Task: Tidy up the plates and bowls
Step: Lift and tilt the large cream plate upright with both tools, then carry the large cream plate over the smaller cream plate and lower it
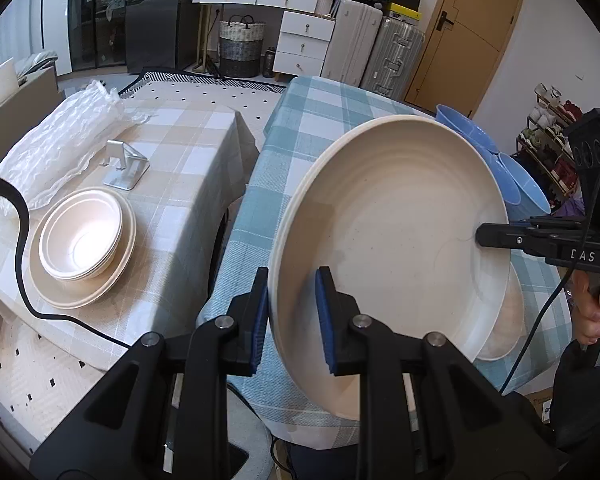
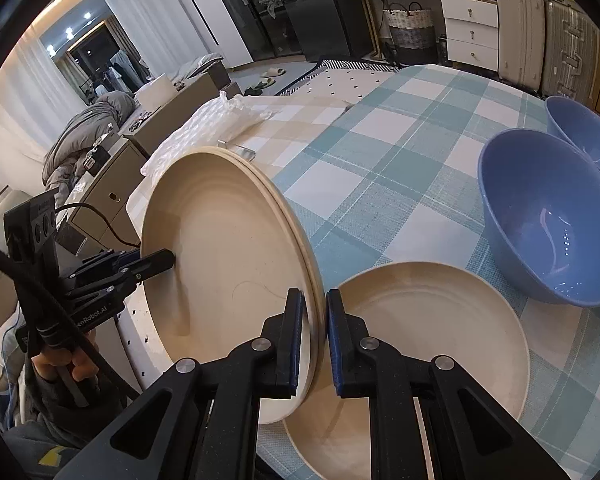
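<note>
A large cream plate [image 1: 392,240] [image 2: 228,248] hangs tilted on edge above the blue-checked table [image 1: 300,128] [image 2: 400,148]. My left gripper [image 1: 292,292] is shut on its near rim, and shows in the right wrist view as [image 2: 168,260]. My right gripper [image 2: 314,308] is shut on the opposite rim, reaching in from the right as [image 1: 484,236]. A second cream plate [image 2: 420,340] [image 1: 508,320] lies flat on the blue cloth beneath. Two blue bowls [image 2: 548,220] [image 1: 520,184] stand behind it. On the beige-checked table [image 1: 172,208], nested cream bowls [image 1: 80,236] sit on a cream plate [image 1: 80,296].
Bubble wrap [image 1: 60,140] and a metal stand [image 1: 126,168] lie on the beige table, with a black cable [image 1: 20,240] across its near corner. A gap [image 1: 224,240] separates the two tables. Drawers, a basket and suitcases stand along the far wall.
</note>
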